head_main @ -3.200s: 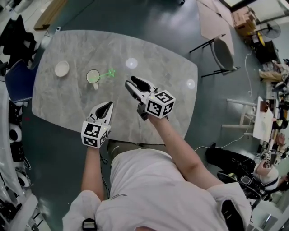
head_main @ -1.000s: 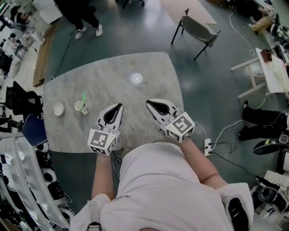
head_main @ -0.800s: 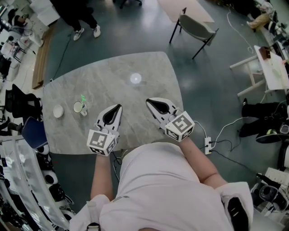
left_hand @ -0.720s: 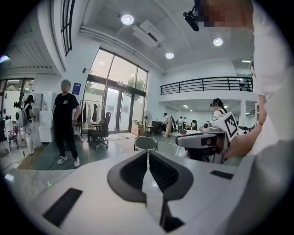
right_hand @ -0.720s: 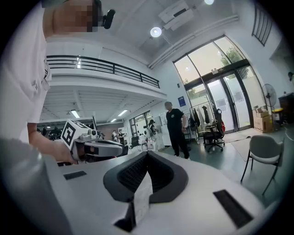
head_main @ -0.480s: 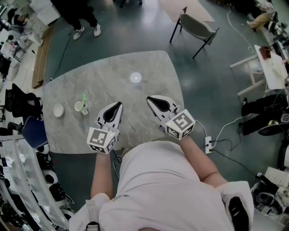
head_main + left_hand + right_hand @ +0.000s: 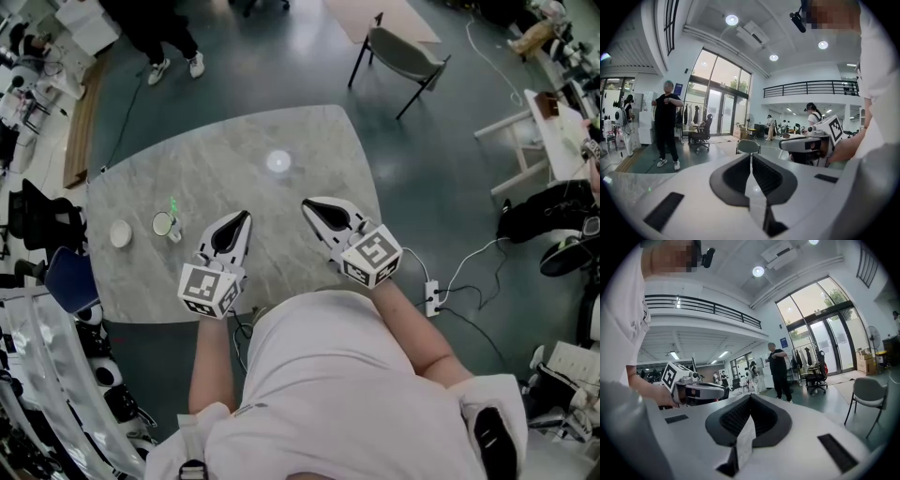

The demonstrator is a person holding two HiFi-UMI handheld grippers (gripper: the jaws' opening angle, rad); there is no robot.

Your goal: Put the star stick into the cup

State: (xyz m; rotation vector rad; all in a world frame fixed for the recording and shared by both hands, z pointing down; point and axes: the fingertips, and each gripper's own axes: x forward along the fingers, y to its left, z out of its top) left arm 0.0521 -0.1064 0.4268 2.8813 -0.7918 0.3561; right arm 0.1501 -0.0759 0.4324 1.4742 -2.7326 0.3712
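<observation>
The white cup (image 7: 164, 224) stands on the left part of the grey marble table (image 7: 309, 141). The green star stick (image 7: 173, 205) stands in it, its star end up. My left gripper (image 7: 246, 216) is shut and empty, held over the table's near edge to the right of the cup. My right gripper (image 7: 306, 202) is shut and empty too, further right. In the left gripper view the jaws (image 7: 751, 157) meet with nothing between them, and the right gripper (image 7: 811, 143) shows beyond. The right gripper view shows its own closed jaws (image 7: 750, 397) and the left gripper (image 7: 693, 390).
A small white bowl (image 7: 120, 233) sits left of the cup. A grey chair (image 7: 398, 52) stands beyond the table's far right corner, and a person (image 7: 159, 28) stands at the far left. A power strip (image 7: 432, 298) and cables lie on the floor to the right.
Since the earliest frame the head camera has risen and both grippers have drawn back from the cup toward the body. Over the last second almost nothing has moved.
</observation>
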